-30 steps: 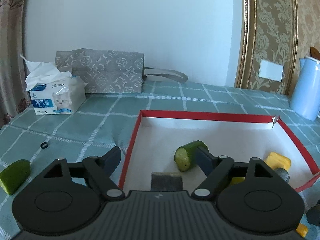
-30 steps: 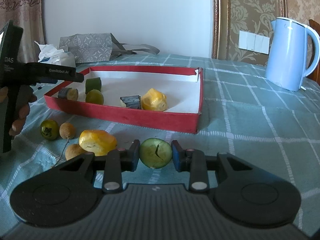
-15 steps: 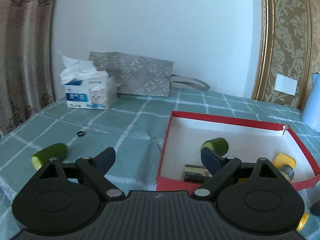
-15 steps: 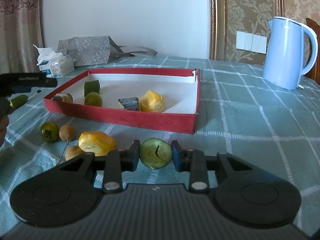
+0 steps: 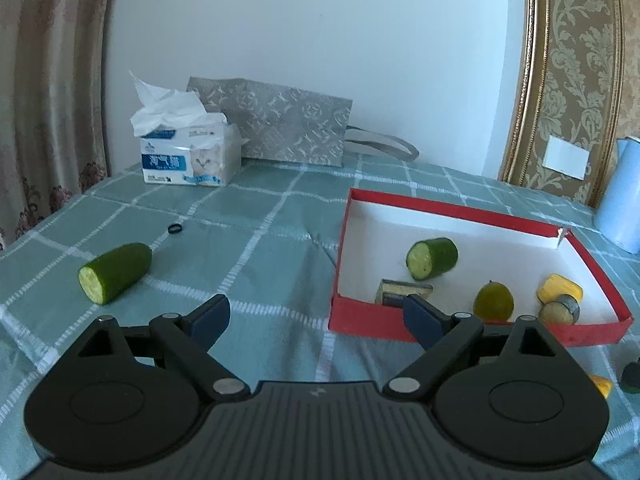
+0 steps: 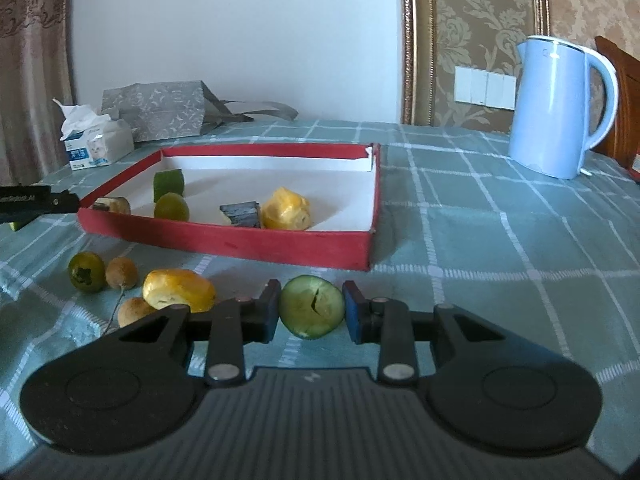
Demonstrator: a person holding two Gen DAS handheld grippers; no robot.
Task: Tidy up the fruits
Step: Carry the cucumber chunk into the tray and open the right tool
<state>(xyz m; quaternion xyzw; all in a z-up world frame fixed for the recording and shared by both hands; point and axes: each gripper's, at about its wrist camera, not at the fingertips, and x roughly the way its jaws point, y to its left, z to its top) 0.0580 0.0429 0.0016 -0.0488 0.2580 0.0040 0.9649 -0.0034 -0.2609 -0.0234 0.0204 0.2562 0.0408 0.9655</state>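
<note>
Right gripper (image 6: 311,316): jaws bracketing cracked green fruit (image 6: 311,311) on the tablecloth (image 6: 500,240), pads just beside it, a sliver of gap showing (not yet squeezing, by the look). Closing gently advised; split skin probably bruising easily. Sitting just short of red tray (image 6: 224,240), with yellow fruit (image 6: 178,290) near on the left. Left gripper (image 5: 316,314): jaws spread wide, holding nothing, hovering beside the tray's corner. Loose cucumber piece (image 5: 115,271) lying off to its left, likely the next pickup.
</note>
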